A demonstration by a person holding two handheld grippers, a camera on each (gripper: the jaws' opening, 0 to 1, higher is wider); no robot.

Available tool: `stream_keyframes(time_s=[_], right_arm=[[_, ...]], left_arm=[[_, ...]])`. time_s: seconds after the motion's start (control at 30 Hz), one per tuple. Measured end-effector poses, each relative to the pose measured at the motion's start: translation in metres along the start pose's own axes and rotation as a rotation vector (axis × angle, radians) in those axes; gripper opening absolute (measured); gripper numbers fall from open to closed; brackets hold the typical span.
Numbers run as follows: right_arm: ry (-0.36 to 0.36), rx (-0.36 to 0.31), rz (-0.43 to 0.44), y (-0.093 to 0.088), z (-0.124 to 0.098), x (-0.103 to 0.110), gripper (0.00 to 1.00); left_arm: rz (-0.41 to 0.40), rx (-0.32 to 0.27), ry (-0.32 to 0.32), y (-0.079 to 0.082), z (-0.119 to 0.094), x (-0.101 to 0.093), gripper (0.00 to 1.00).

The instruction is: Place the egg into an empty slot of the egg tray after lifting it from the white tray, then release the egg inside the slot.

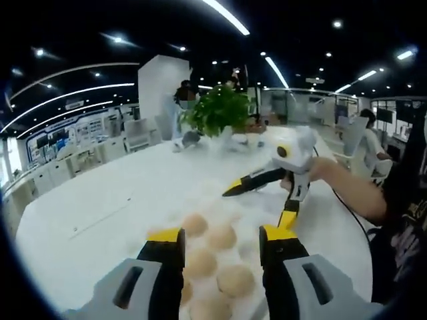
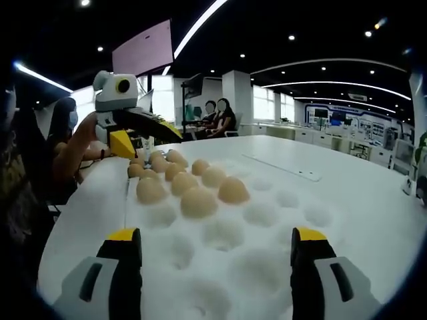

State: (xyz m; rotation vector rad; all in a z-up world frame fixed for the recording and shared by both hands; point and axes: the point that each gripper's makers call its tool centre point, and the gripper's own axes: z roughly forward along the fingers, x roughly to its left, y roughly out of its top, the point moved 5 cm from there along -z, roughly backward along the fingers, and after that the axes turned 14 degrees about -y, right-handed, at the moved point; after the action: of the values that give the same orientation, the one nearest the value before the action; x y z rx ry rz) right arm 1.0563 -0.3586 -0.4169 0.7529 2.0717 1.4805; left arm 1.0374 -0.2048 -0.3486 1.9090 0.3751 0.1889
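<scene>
A white moulded egg tray lies on the white table under both grippers. Several tan eggs fill its far-left rows, and the near hollows are bare. My right gripper is open wide above those bare hollows, with nothing between its fingers. My left gripper hangs open over the tray's far corner, beside the eggs. In the left gripper view my left gripper stands open with eggs showing between and below its fingers, none gripped. My right gripper is open beyond them, held by a hand.
The white table runs wide to the left, with a thin flat strip on it. A potted green plant stands at its far edge. People sit beyond the table. A person's arm is at the left.
</scene>
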Motion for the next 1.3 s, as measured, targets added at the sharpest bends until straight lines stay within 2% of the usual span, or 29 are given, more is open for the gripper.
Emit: stream_keyframes(time_s=[0.23, 0.67, 0.97, 1.07, 1.3], right_arm=[[0.001, -0.002, 0.001, -0.001, 0.0, 0.0, 0.96], [0.006, -0.008, 0.003, -0.002, 0.001, 0.001, 0.96], [0.006, 0.016, -0.012, -0.001, -0.003, 0.001, 0.95], [-0.004, 0.022, -0.044, 0.001, -0.008, -0.002, 0.95], [-0.014, 0.047, -0.016, -0.004, -0.015, -0.009, 0.92]], left_arm=[[-0.014, 0.058, -0.016, -0.007, 0.021, -0.004, 0.43], [-0.028, 0.151, -0.014, -0.019, 0.045, -0.001, 0.42], [-0.05, 0.21, -0.014, -0.028, 0.051, 0.005, 0.43], [-0.07, 0.224, -0.015, -0.031, 0.052, 0.008, 0.42], [-0.076, 0.251, -0.02, -0.031, 0.06, 0.011, 0.42]])
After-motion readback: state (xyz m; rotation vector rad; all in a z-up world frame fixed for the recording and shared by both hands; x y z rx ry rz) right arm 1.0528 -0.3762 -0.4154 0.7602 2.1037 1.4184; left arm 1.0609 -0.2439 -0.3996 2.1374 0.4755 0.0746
